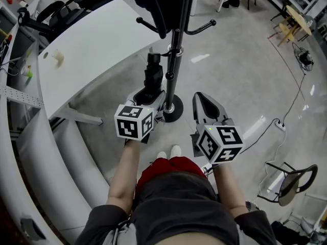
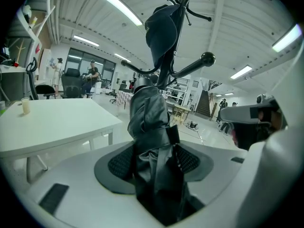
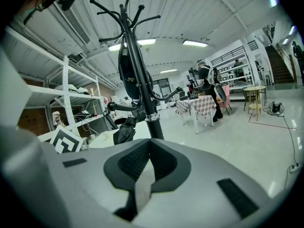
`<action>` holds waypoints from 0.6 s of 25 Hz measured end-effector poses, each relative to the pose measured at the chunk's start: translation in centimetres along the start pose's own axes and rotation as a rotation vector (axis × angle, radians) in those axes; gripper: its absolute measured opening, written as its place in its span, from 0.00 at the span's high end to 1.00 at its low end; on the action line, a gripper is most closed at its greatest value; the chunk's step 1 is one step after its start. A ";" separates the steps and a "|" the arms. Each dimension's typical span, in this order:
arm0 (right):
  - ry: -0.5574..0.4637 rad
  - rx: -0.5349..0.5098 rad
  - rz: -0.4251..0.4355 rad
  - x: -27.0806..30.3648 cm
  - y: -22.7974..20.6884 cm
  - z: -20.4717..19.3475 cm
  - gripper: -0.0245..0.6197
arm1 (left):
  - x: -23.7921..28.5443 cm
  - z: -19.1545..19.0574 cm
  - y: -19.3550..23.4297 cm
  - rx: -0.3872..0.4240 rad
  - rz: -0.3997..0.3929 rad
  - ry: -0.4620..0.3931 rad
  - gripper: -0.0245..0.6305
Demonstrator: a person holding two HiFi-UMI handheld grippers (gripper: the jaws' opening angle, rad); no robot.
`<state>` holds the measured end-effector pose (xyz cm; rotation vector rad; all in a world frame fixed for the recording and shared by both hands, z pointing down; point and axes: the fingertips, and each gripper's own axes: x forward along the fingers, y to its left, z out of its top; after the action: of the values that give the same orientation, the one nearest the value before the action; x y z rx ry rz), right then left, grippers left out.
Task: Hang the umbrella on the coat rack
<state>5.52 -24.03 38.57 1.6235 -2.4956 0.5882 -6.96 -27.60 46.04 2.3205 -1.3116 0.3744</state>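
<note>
My left gripper (image 1: 148, 98) is shut on a folded black umbrella (image 1: 152, 78), which sticks out past the jaws toward the coat rack. In the left gripper view the umbrella (image 2: 149, 127) fills the gap between the pads of the left gripper (image 2: 153, 163), its strap wrapped round it. The black coat rack (image 1: 173, 50) stands just beyond, its round base (image 1: 172, 108) on the floor between the grippers. A dark bag (image 2: 161, 32) hangs from an upper hook. My right gripper (image 1: 203, 100) is shut with nothing in it; in its own view the right gripper (image 3: 147, 160) points at the rack's pole (image 3: 140, 80).
A white table (image 1: 87, 50) stands left of the rack with a small cup (image 1: 57, 58) on it. A folding chair (image 1: 291, 180) and a cable (image 1: 294, 106) lie on the floor at right. A checked table (image 3: 199, 106) and people stand far off.
</note>
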 end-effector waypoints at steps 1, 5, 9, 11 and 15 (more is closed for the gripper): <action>0.002 0.006 0.002 0.1 0.0 0.0 0.93 | 0.2 -0.2 0.0 0.001 -0.003 0.003 0.60; 0.005 0.013 0.000 0.4 -0.2 0.0 0.93 | 0.7 -0.7 -0.2 -0.003 -0.018 0.006 0.60; 0.016 0.013 0.000 0.7 -0.2 -0.4 0.93 | 1.4 -1.4 -0.3 0.004 -0.029 0.008 0.59; 0.023 0.014 0.001 0.8 -0.1 -0.6 0.93 | 1.7 -1.7 -0.4 0.012 -0.038 0.004 0.60; 0.032 0.013 0.002 1.0 -0.1 -0.9 0.93 | 2.4 -2.2 -0.7 0.026 -0.055 -0.002 0.59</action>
<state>5.11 -24.58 39.74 1.6033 -2.4765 0.6262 -5.18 -28.00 48.85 2.3738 -1.2478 0.3744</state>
